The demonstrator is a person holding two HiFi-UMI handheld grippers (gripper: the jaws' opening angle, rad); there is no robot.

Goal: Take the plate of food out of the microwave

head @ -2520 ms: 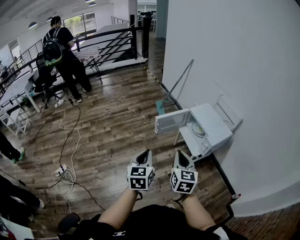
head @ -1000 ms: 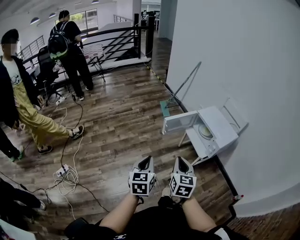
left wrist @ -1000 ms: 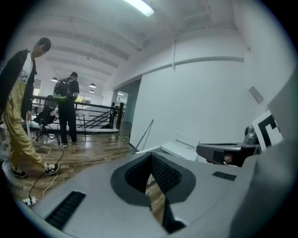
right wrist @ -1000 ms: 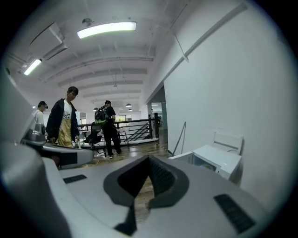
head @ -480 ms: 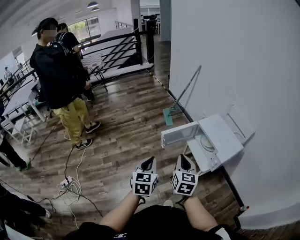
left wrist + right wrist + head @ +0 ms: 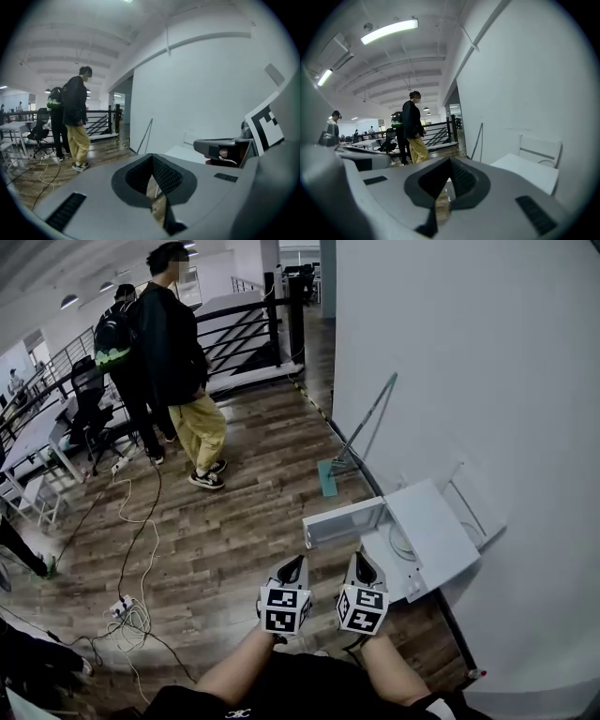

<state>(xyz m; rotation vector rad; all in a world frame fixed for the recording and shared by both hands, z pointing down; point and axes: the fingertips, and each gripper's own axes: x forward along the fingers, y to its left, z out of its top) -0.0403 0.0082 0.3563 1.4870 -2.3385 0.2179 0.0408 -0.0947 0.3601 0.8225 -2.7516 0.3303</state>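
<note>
A white microwave (image 6: 433, 532) stands low against the white wall at the right, its door (image 6: 343, 520) swung open to the left. Inside the cavity I see part of a pale round plate (image 6: 397, 543); what is on it cannot be made out. My left gripper (image 6: 292, 566) and right gripper (image 6: 364, 562) hang side by side just short of the door, both shut and empty, touching nothing. In the left gripper view the left gripper (image 6: 153, 182) points past the microwave (image 6: 183, 152). The right gripper (image 6: 442, 188) faces the microwave's top (image 6: 530, 171).
A long-handled mop (image 6: 359, 429) leans on the wall beyond the microwave. A white frame (image 6: 474, 503) stands behind it. Two people (image 6: 184, 362) stand on the wooden floor at the back left. Cables and a power strip (image 6: 123, 606) lie at the left.
The person in yellow trousers has walked from the left to farther back. The microwave now sits closer to both grippers, which stay shut side by side.
</note>
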